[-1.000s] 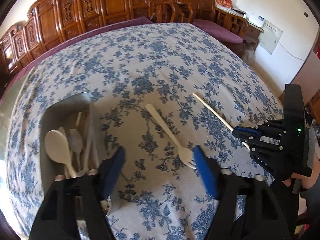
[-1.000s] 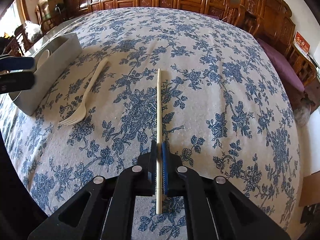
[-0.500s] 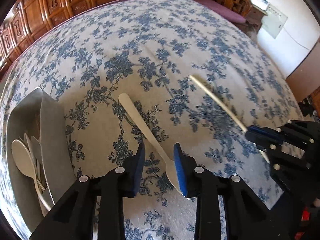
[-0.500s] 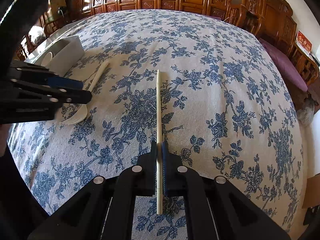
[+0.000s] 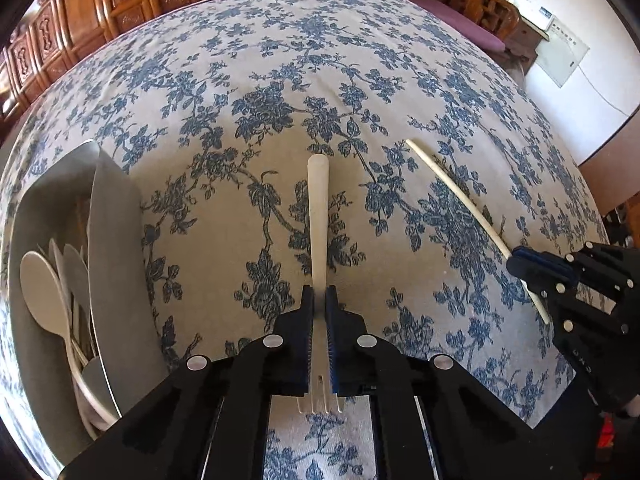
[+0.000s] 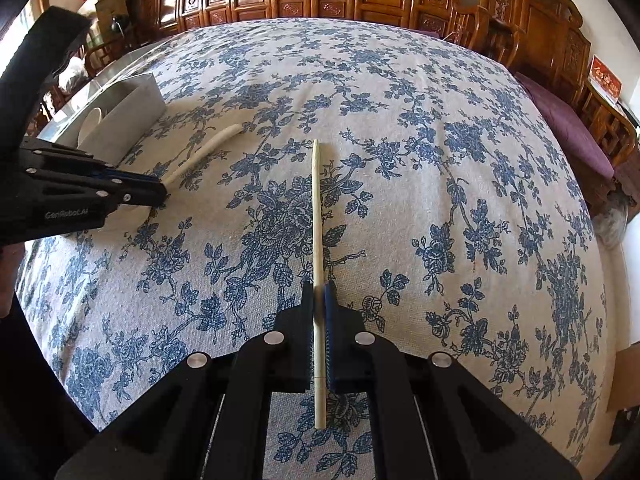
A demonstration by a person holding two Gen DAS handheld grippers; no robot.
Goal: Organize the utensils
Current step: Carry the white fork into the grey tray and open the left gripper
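Cream fork tines (image 5: 320,404) under left tongs (image 5: 319,300)

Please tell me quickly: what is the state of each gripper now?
Left gripper: shut on the fork.
Right gripper: shut on the chopstick.

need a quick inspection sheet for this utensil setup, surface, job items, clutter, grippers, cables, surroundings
surface: table under a blue floral tablecloth, flat.
job's things: cream plastic fork lying on the cloth; single chopstick also on the cloth; grey utensil holder at the left, holding spoons.
clutter: nothing seen.
grippers: left gripper shut on the fork near its tines; right gripper shut on the chopstick near one end.
cables: a thin wire on the white wall.
surroundings: carved wooden chairs around the table, purple seat cushion.
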